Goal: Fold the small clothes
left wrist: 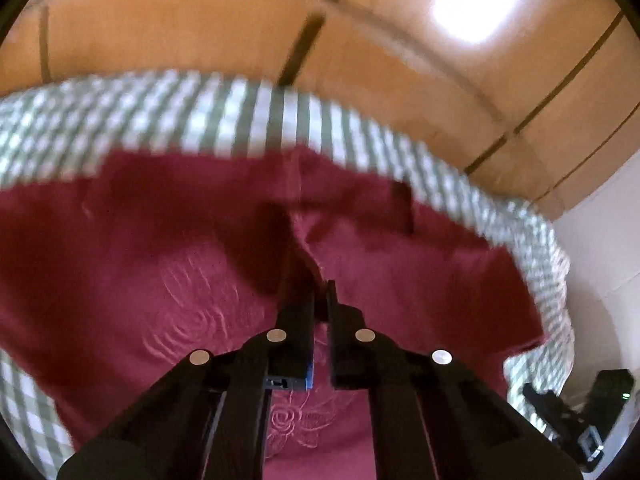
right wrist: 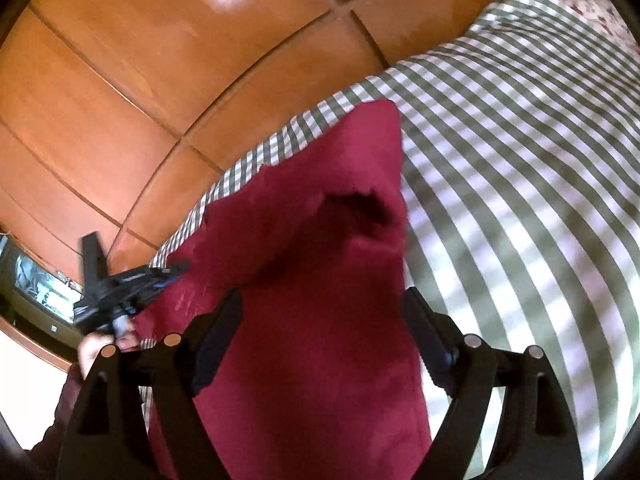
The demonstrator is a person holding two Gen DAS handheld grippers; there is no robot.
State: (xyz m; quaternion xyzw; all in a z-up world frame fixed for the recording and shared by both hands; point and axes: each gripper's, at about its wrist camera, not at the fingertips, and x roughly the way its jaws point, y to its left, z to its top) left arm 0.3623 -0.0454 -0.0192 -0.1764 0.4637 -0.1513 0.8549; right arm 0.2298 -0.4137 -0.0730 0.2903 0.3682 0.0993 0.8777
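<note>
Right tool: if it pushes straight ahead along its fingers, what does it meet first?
The maroon garment. The right tool is open and the cloth already lies between its fingers, running forward over the checked bedspread. Depth is unclear, but nothing else shows in that line.

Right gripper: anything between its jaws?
Yes. In the right wrist view the red garment runs up between the open jaws of the right gripper, with the checked sheet beneath. Neither jaw visibly presses it.
</note>
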